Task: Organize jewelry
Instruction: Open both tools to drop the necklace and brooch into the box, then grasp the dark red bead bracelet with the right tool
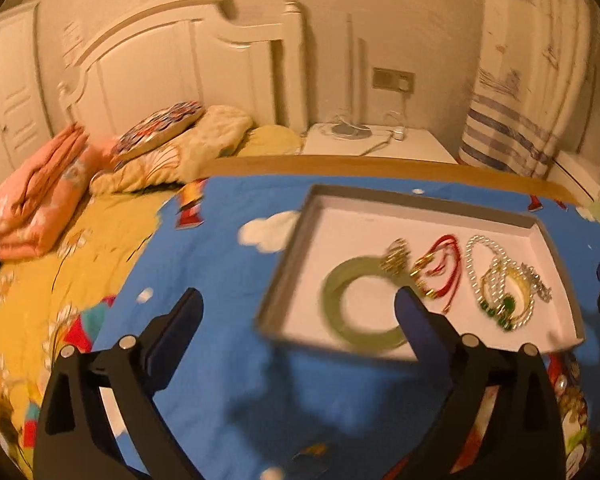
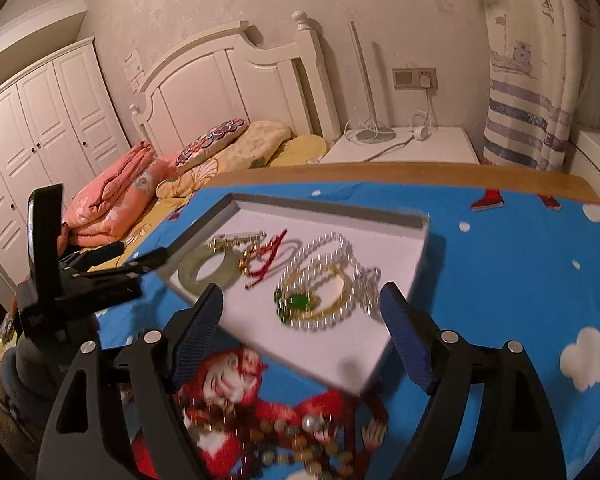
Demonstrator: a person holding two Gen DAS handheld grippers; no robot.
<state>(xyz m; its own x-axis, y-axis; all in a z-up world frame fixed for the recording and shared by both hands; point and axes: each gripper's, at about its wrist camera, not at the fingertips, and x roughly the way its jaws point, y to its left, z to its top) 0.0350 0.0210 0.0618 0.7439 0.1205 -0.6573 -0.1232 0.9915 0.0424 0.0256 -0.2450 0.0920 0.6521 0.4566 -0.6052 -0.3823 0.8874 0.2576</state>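
A shallow white tray (image 1: 420, 200) (image 2: 324, 205) rests on the blue cartoon cloth. It holds a pale green bangle (image 1: 340, 312) (image 2: 188, 270), a red cord bracelet (image 1: 450, 264) (image 2: 268, 258), a pearl necklace (image 1: 480, 264) (image 2: 332, 240) and a green-stone pendant (image 1: 508, 306) (image 2: 298, 302). My left gripper (image 1: 300, 296) (image 2: 142, 254) is open across the tray's left edge, its right finger over the bangle's rim. My right gripper (image 2: 302, 292) is open above the tray's near corner, over the pendant, holding nothing. A string of coloured beads (image 2: 296, 436) lies on the cloth below it.
The table's wooden far edge (image 2: 420, 172) runs behind the tray. Beyond are a bed with a folded pink quilt (image 2: 116, 200) and pillows, a white nightstand (image 2: 412, 144) with a lamp base and cables, a striped curtain (image 2: 520, 128) and a white wardrobe (image 2: 40, 120).
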